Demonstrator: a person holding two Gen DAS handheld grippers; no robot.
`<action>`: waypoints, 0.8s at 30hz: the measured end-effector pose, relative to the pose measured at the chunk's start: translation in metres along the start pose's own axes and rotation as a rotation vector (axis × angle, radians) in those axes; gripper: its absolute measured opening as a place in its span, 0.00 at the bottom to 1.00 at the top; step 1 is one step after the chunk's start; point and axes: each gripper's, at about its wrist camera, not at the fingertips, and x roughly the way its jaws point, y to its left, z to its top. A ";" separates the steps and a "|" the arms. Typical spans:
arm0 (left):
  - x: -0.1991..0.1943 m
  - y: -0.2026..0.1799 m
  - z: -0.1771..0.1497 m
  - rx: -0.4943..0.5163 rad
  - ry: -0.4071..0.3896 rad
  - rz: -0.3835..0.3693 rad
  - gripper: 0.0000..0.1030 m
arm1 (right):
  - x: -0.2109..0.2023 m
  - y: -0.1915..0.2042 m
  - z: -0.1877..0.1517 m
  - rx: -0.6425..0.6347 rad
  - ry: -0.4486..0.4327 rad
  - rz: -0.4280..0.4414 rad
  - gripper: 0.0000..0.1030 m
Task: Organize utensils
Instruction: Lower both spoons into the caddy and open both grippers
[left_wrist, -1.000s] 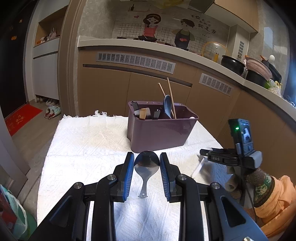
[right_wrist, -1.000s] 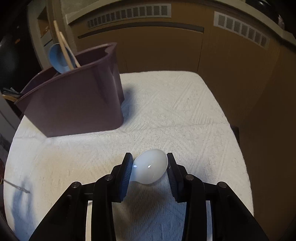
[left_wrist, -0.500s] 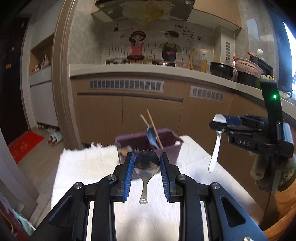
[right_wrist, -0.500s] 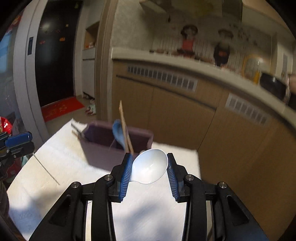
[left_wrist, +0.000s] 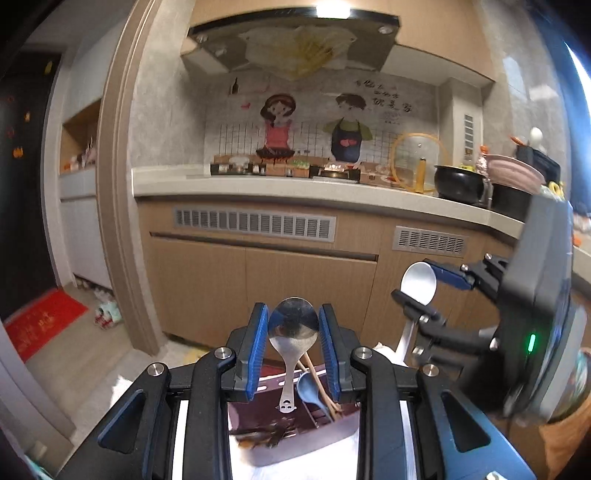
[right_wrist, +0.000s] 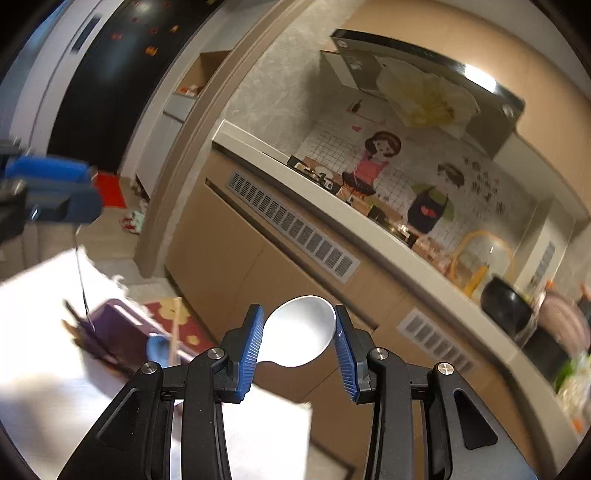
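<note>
1. Utensils are split three ways: one spoon in each of your grippers, the rest in the purple caddy (left_wrist: 295, 435).
2. Your left gripper (left_wrist: 293, 343) has its fingers narrow, clamped on the bowl of a metal spoon (left_wrist: 293, 325); the handle hangs down right above the caddy's open top.
3. Your right gripper (right_wrist: 299, 341) has its fingers set a little wider, pressed on both edges of a white spoon (right_wrist: 301, 330) by the bowl. In the left wrist view that spoon sits up and to the right of the caddy, handle pointing down.
4. Inside the caddy, a blue spoon (left_wrist: 309, 387) and wooden chopsticks (left_wrist: 319, 384) lean in the right-hand part; dark utensils lie in the front-left part.
5. The caddy stands on the surface, which is covered by a white cloth (right_wrist: 33, 295).
6. Behind the caddy run the kitchen cabinets (left_wrist: 258, 280).
</note>
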 end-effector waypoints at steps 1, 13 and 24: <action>0.011 0.003 -0.002 -0.012 0.021 0.000 0.24 | 0.008 0.006 -0.002 -0.027 -0.003 -0.014 0.38; 0.069 0.036 -0.057 -0.079 0.155 -0.023 0.24 | 0.079 0.041 -0.055 0.074 -0.024 0.168 0.38; 0.096 0.059 -0.088 -0.139 0.219 -0.032 0.24 | 0.130 0.035 -0.093 0.351 0.099 0.478 0.38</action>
